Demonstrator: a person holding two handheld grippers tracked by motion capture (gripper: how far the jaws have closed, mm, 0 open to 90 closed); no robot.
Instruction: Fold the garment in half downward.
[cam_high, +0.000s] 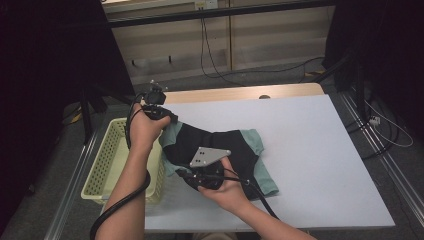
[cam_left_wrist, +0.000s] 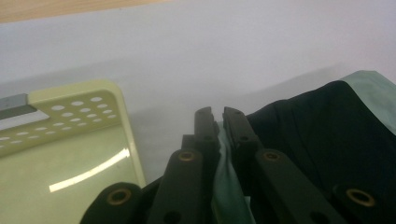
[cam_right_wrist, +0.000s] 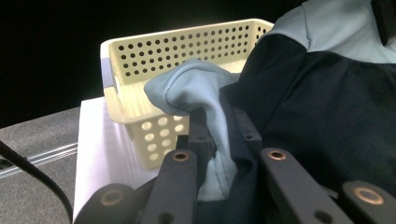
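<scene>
A small shirt of soft, matte knit lay on the pale, smooth table, near its left edge, with its near-left part lifted. Its body was black, and its sleeves and hem edge were a light blue-green. In the high view it spread flat and rumpled, its long axis running from the far left, beside the basket, toward the near right, where the hem showed as a pale band. One short sleeve pointed toward the far right.

The left gripper, held in the left hand, sat at the shirt's far-left corner. In the left gripper view its black, hard, bolted jaws stood nearly together, pinching a thin fold of the green cloth, with the black panel bunched to the right.

The right gripper, topped by a grey three-cornered plate and held by the right hand, was at the near-left edge of the shirt. In the right gripper view its jaws were clamped on a gathered fold of blue cloth and black cloth, which puckered upward between them into a rounded hump.

The basket was pale yellow plastic, rectangular, with glossy walls pierced by rows of round holes. It stood just off the table's left edge, close to the shirt.
</scene>
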